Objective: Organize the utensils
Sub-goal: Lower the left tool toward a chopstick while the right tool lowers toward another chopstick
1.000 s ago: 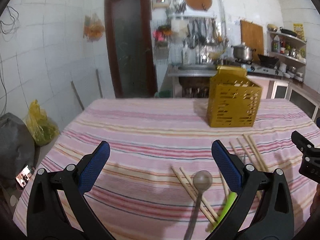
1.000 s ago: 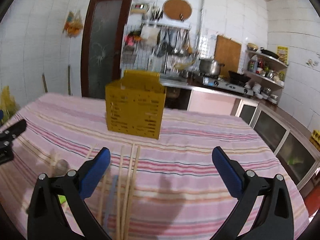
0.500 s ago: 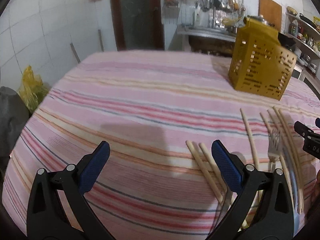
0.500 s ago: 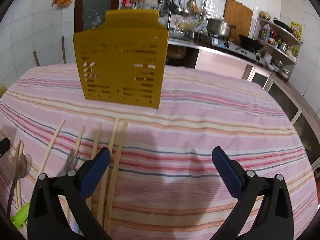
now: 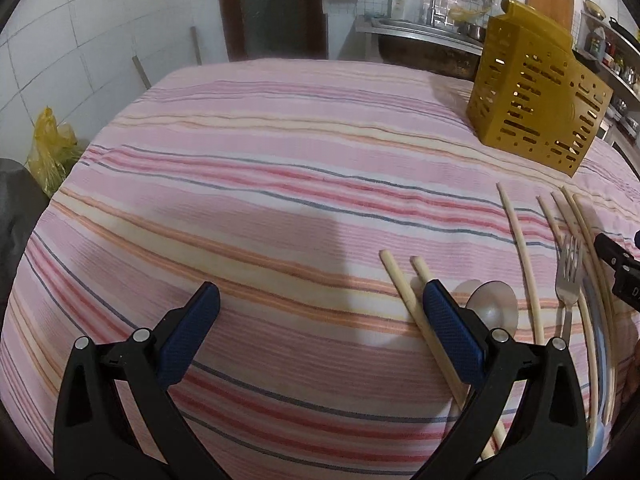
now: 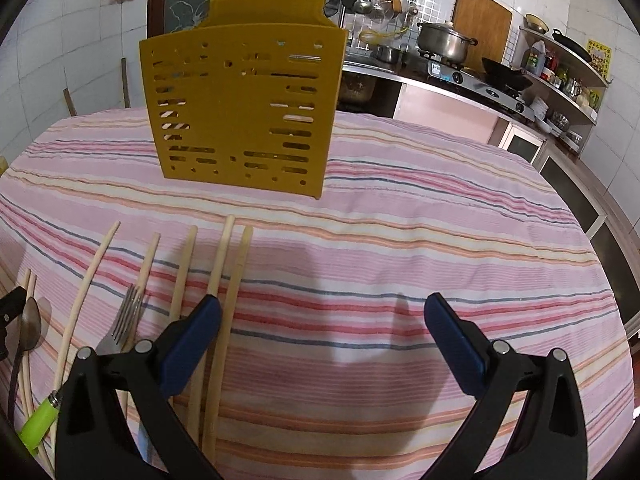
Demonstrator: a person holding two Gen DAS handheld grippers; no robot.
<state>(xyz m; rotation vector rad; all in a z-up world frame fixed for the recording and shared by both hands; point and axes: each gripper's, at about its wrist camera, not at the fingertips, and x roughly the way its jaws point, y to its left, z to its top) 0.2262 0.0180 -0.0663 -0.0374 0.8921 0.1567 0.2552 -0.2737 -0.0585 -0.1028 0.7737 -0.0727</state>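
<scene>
Fingers wide apart on both: our left gripper (image 5: pixel 320 320) and right gripper (image 6: pixel 322 328) hold nothing, low over the striped tablecloth (image 5: pixel 248 184). Lots of bare cloth ahead-left of left gripper and ahead-right of right one, out to the table edge. Chopsticks (image 6: pixel 218 280), fork (image 6: pixel 126 318), spoon (image 6: pixel 30 326) lie in a row btwn us; yellow holder (image 6: pixel 244 116) upright beyond them. Vs. a sec ago we've dropped and tipped down; utensils and holder look closer.
</scene>
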